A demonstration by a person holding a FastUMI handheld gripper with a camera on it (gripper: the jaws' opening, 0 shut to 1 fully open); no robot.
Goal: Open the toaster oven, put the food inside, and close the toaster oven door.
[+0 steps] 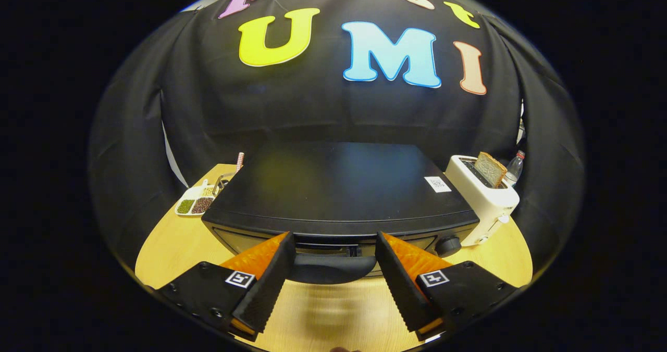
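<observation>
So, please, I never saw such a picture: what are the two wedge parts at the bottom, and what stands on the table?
The camera rides on a hand-held gripper; the two wedges are its fingers, open and holding nothing. Between their tips is the handle of a black toaster oven, whose door is closed. It stands on a wooden table. Beside it on one side is a white toaster with a bread slice in it and a bottle behind; on the other, a divided tray of beans.
</observation>
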